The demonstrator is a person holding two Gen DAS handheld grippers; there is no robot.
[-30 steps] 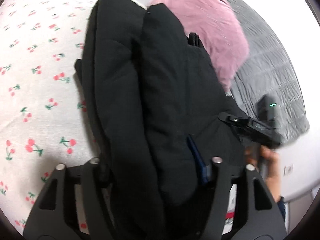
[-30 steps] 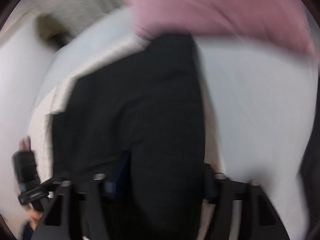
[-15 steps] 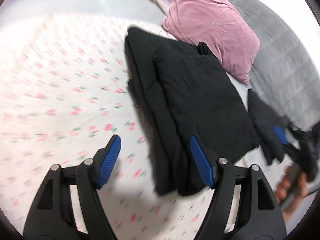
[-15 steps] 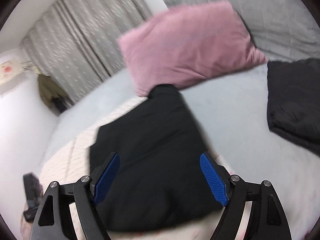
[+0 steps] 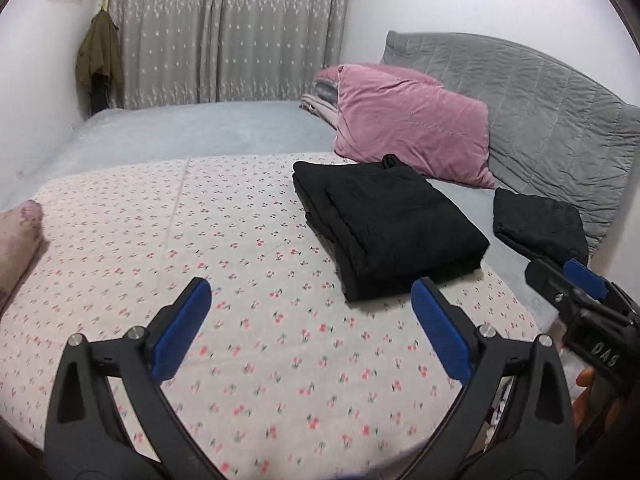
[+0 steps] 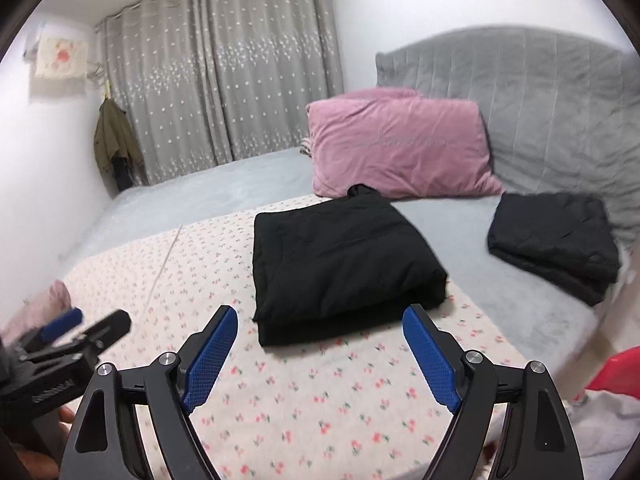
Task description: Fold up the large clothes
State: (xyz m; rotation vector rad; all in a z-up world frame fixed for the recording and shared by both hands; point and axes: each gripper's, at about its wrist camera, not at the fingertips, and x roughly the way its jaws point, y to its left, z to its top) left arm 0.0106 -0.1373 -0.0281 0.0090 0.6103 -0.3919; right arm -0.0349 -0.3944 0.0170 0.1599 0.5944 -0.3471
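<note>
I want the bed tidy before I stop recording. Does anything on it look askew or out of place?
Little stands out. The black garment lies folded flat on the cherry-print sheet, with one small loop poking out at its far edge by the pink pillow. A second folded dark garment rests apart, near the headboard.

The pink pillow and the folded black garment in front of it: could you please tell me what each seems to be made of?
Pink pillow: seemingly velvet or velour, since its surface has a soft sheen with lighter and darker patches along the creases.

Folded black garment: a thick, matte fabric, possibly padded or quilted, judging by its bulky rounded fold edges and faint stitch lines; the exact fibre cannot be told.
</note>
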